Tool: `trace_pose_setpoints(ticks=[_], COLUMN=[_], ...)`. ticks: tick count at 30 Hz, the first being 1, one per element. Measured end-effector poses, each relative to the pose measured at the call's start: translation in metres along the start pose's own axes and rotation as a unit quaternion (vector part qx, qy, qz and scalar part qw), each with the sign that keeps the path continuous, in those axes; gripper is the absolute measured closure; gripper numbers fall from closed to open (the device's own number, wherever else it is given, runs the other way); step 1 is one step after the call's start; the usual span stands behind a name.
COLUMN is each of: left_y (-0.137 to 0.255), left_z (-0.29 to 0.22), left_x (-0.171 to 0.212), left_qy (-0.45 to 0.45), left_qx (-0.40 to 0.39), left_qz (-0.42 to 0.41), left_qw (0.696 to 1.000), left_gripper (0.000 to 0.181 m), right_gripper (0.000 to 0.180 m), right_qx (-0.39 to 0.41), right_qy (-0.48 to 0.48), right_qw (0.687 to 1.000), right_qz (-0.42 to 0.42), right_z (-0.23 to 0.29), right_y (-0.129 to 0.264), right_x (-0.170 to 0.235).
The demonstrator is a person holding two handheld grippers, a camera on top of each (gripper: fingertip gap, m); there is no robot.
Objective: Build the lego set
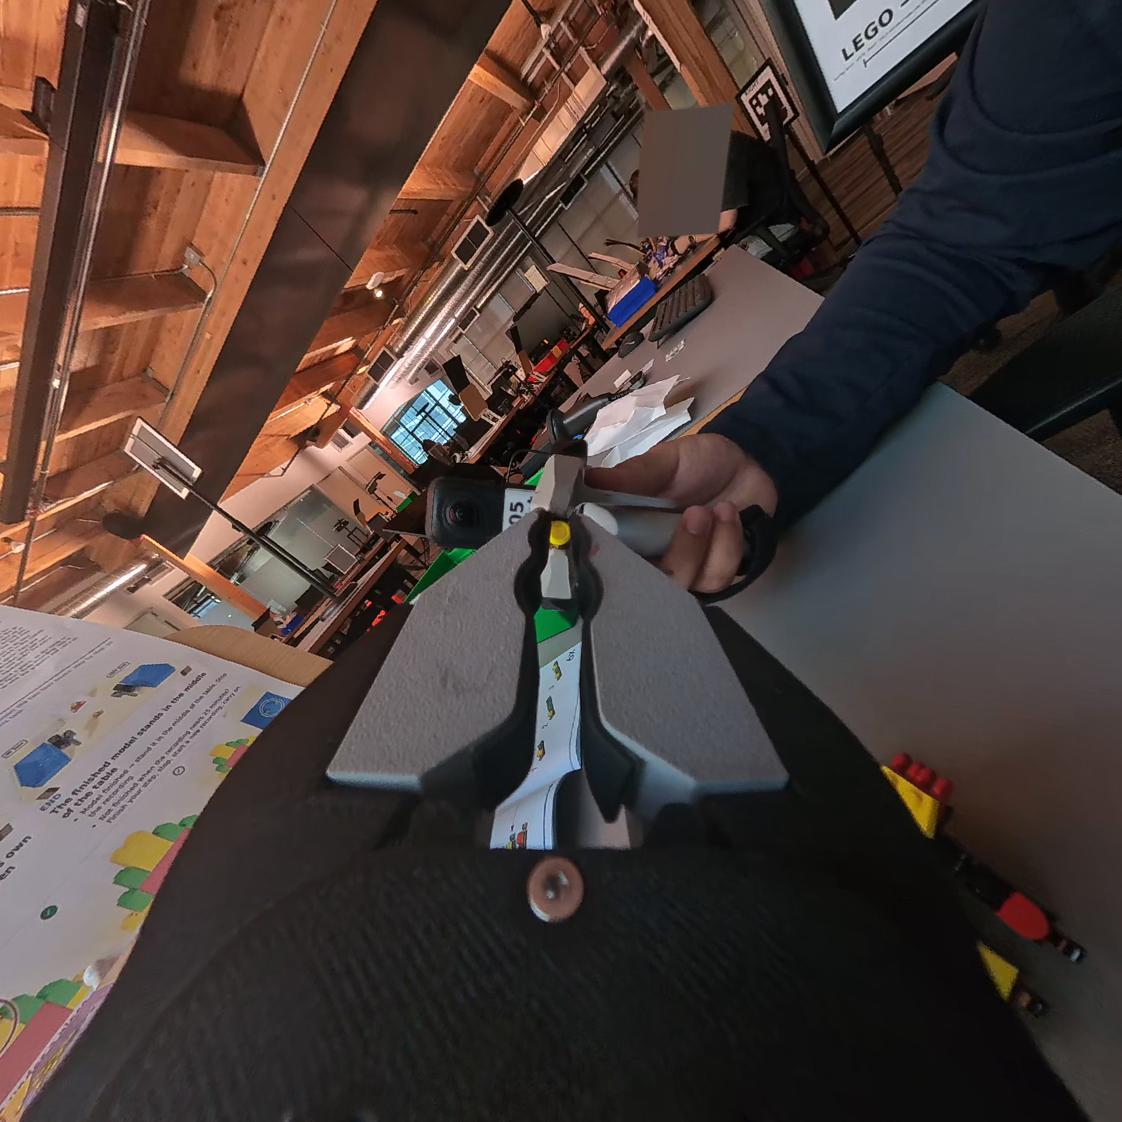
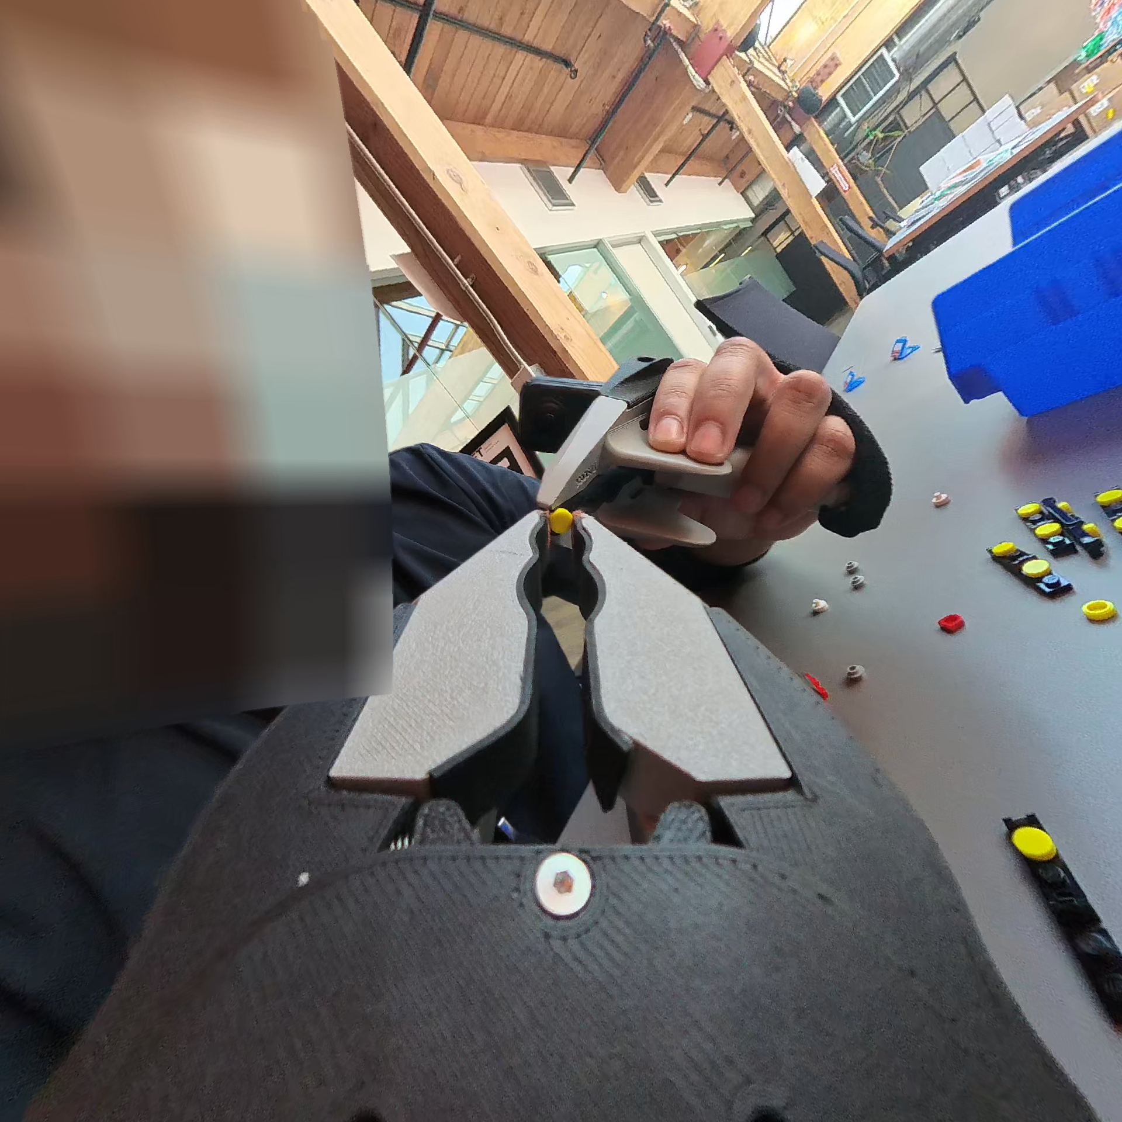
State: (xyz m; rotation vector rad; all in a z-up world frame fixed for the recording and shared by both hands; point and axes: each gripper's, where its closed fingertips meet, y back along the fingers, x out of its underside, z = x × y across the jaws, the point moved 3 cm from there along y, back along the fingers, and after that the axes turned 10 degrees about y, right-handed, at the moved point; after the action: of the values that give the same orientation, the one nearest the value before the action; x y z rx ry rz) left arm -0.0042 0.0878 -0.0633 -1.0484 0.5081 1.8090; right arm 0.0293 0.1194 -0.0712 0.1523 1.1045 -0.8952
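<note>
My left gripper (image 1: 558,529) and my right gripper (image 2: 560,521) are raised above the grey table (image 2: 971,728) and meet tip to tip. A small yellow round tile (image 1: 558,534) sits between the left fingertips, with a light grey piece (image 1: 555,574) just below it in the gap. The same yellow tile (image 2: 560,520) shows pinched between the right fingertips. Both pairs of jaws are nearly closed on it. The right gripper (image 1: 561,486) shows in the left wrist view, held by a hand. The left gripper (image 2: 549,501) shows in the right wrist view, also held by a hand.
A blue bin (image 2: 1044,316) stands at the far right. Black plates with yellow round tiles (image 2: 1032,567), a yellow ring (image 2: 1099,610), small red (image 2: 950,622) and grey pieces (image 2: 853,673) lie scattered. An instruction sheet (image 1: 91,759), a green brick (image 1: 552,625) and red-yellow bricks (image 1: 917,789) lie below the left gripper. Only a small space, under 4 cm, lies between the two pairs of fingers.
</note>
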Motion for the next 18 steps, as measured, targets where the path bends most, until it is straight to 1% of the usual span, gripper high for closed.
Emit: trace_pose_setpoints(ticks=[4, 8, 9, 11, 12, 13, 14, 15, 16, 17, 18], left_y=[-0.001, -0.001, -0.001, -0.002, -0.002, -0.003, -0.004, -0.006, -0.007, -0.007, -0.007], left_z=[0.000, 0.002, 0.002, 0.003, 0.004, 0.008, 0.014, 0.012, 0.004, -0.003, -0.006], left_x=[0.001, 0.006, 0.007, 0.014, 0.020, 0.027, 0.038, 0.053, 0.065, 0.075, 0.084], left_qy=[-0.004, 0.023, 0.033, 0.063, 0.082, 0.105, 0.140, 0.187, 0.233, 0.264, 0.276], left_qx=[-0.003, -0.015, -0.009, 0.001, 0.006, 0.001, -0.015, -0.002, 0.034, 0.056, 0.062], left_qz=[0.006, 0.026, 0.033, 0.059, 0.080, 0.103, 0.136, 0.180, 0.215, 0.239, 0.259], left_qw=[1.000, 0.999, 0.999, 0.996, 0.993, 0.989, 0.981, 0.966, 0.948, 0.933, 0.923], left_gripper=[0.178, 0.176, 0.177, 0.170, 0.167, 0.169, 0.167, 0.165, 0.163, 0.161, 0.161], right_gripper=[0.176, 0.176, 0.176, 0.176, 0.176, 0.176, 0.176, 0.176, 0.176, 0.176, 0.176], right_qx=[0.020, 0.052, 0.068, 0.134, 0.171, 0.209, 0.247, 0.279, 0.302, 0.318, 0.330], right_qy=[0.025, 0.043, 0.054, 0.095, 0.120, 0.145, 0.169, 0.191, 0.209, 0.223, 0.233], right_qw=[0.999, 0.997, 0.995, 0.982, 0.970, 0.952, 0.930, 0.905, 0.882, 0.862, 0.844], right_qz=[0.016, 0.031, 0.039, 0.088, 0.124, 0.167, 0.213, 0.257, 0.295, 0.326, 0.353], right_z=[0.000, -0.004, -0.005, -0.015, -0.020, -0.026, -0.032, -0.037, -0.042, -0.046, -0.049], right_y=[0.001, 0.009, 0.014, 0.028, 0.036, 0.044, 0.053, 0.061, 0.066, 0.070, 0.071], right_x=[0.000, -0.003, -0.005, -0.003, 0.000, 0.004, 0.009, 0.015, 0.020, 0.025, 0.030])
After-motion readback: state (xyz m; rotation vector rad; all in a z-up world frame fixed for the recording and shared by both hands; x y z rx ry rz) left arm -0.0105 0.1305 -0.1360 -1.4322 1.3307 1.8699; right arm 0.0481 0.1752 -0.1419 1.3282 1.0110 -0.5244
